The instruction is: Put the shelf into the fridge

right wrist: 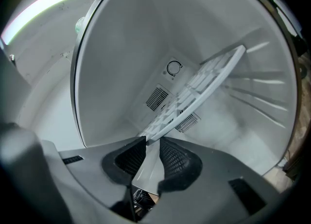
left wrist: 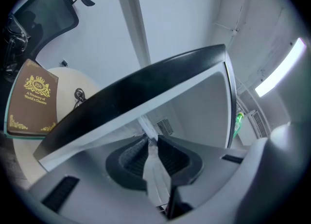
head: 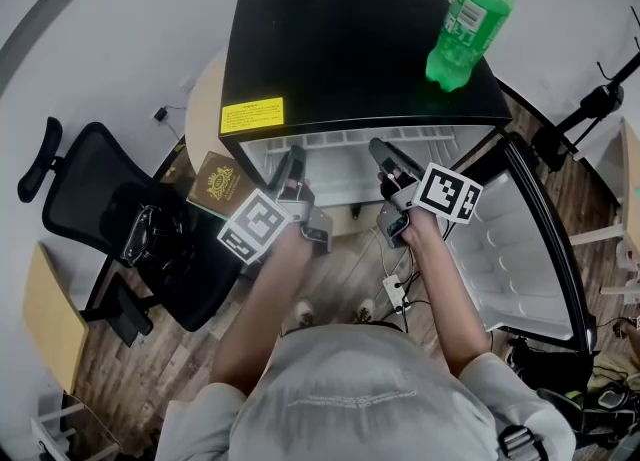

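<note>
Here, the left gripper [head: 293, 167] and the right gripper [head: 386, 157] each pinch the near edge of a white plastic grid shelf [right wrist: 206, 84] with jaws nearly closed. The shelf reaches into the open small black-topped fridge [head: 340, 49], and a green plastic bottle [head: 470, 19] stands on the fridge's top.

— What is the fridge like?
— The fridge [head: 340, 49] is a small one with a glossy black top that carries a yellow label at its front left corner. Its inside [right wrist: 126, 62] is white, with vents and a round dial on the back wall and ribs down one side wall. Its door [head: 520, 249] stands wide open.
— And the shelf?
— The shelf [right wrist: 204, 89] is a flat white plastic grid with a solid rim. It spans the fridge's opening near the top [head: 345, 139], reaching in towards the back wall. Its front edge sits clamped between the fingers of the left gripper [left wrist: 151, 140] and the right gripper [right wrist: 151, 143], just outside the fridge.
— Level?
— Cannot tell.
</note>
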`<state>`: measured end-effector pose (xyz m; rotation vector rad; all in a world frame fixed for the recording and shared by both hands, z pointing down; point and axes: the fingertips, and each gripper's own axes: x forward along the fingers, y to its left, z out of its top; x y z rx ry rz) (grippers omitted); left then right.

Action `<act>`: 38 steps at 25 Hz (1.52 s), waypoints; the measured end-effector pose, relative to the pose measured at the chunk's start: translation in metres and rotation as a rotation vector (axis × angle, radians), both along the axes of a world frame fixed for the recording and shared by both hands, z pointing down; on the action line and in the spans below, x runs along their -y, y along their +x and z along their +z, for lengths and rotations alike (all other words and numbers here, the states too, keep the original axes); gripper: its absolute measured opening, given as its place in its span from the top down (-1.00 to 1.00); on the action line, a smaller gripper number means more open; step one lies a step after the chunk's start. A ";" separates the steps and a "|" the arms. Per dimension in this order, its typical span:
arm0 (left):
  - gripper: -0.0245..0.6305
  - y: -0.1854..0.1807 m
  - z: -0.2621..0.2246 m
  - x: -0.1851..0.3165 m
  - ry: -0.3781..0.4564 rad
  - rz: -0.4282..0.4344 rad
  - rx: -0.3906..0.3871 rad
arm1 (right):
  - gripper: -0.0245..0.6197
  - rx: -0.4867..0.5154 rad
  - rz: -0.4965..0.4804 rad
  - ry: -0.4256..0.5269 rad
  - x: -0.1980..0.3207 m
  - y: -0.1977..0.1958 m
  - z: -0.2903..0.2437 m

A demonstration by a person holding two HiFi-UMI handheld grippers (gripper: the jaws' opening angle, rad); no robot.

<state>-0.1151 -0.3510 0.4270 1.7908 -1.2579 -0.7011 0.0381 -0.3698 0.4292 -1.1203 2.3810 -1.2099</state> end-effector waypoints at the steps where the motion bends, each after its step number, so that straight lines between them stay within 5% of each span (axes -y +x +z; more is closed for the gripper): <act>1: 0.76 0.000 0.000 0.001 -0.001 0.000 0.001 | 0.62 0.001 0.000 0.000 0.001 0.000 0.000; 12: 0.75 -0.001 0.000 0.002 0.025 -0.006 0.008 | 0.61 -0.022 0.012 0.007 0.002 0.000 0.000; 21: 0.75 0.021 -0.003 -0.028 0.008 0.318 -0.093 | 0.62 -0.176 0.064 0.053 -0.028 0.012 -0.011; 28: 0.83 0.017 -0.048 -0.078 0.192 0.358 0.172 | 0.81 -0.432 0.141 0.252 -0.073 0.048 -0.051; 35: 0.87 -0.007 -0.091 -0.125 0.397 0.304 0.762 | 0.86 -0.745 0.157 0.491 -0.126 0.058 -0.102; 38: 0.87 -0.014 -0.105 -0.143 0.454 0.269 0.932 | 0.87 -0.793 0.135 0.557 -0.149 0.052 -0.118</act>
